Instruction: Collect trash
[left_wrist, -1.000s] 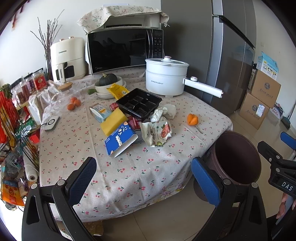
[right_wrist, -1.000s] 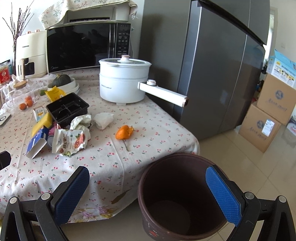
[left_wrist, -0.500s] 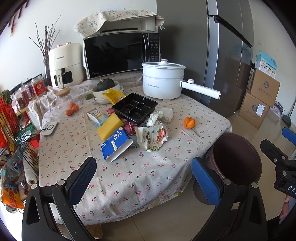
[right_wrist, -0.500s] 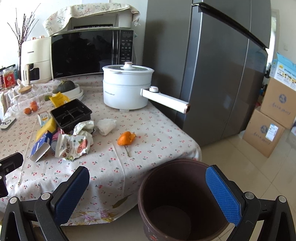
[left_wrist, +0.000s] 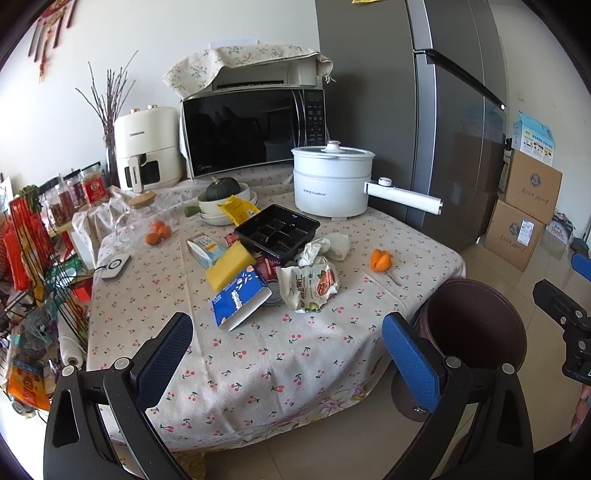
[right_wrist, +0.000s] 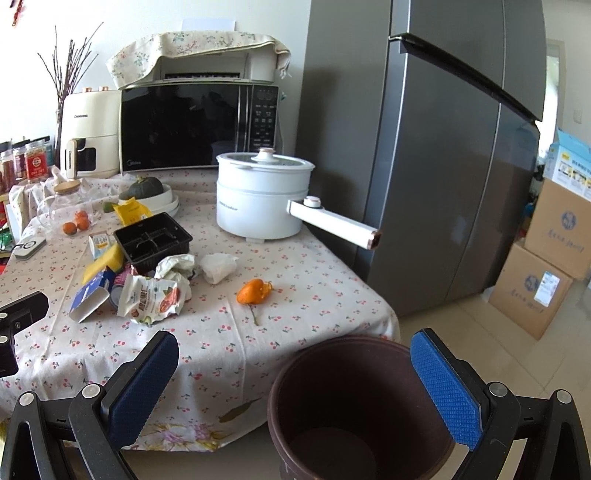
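Trash lies in a heap on the cherry-print table (left_wrist: 258, 354): a blue and white carton (left_wrist: 240, 297), a snack bag (left_wrist: 308, 286), a black plastic tray (left_wrist: 277, 230), crumpled tissue (left_wrist: 338, 245), a yellow block (left_wrist: 229, 266) and an orange peel (left_wrist: 381, 260). The same heap shows in the right wrist view around the snack bag (right_wrist: 153, 299), with the peel (right_wrist: 253, 291) apart to its right. A brown bin (right_wrist: 360, 410) stands on the floor at the table's corner, and shows in the left wrist view too (left_wrist: 476, 325). My left gripper (left_wrist: 286, 356) and right gripper (right_wrist: 293, 380) are open, empty and short of the table.
A white pot (left_wrist: 332, 181) with a long handle, a microwave (left_wrist: 255, 129), an air fryer (left_wrist: 146, 147) and a squash in a bowl (left_wrist: 223, 188) stand at the back. A grey fridge (right_wrist: 424, 147) is on the right, cardboard boxes (right_wrist: 550, 258) beyond it, a cluttered rack (left_wrist: 33, 277) on the left.
Both cameras have tilted up and drawn back a little, so the table and heap sit lower and smaller. Both grippers stay open and nothing on the table has moved.
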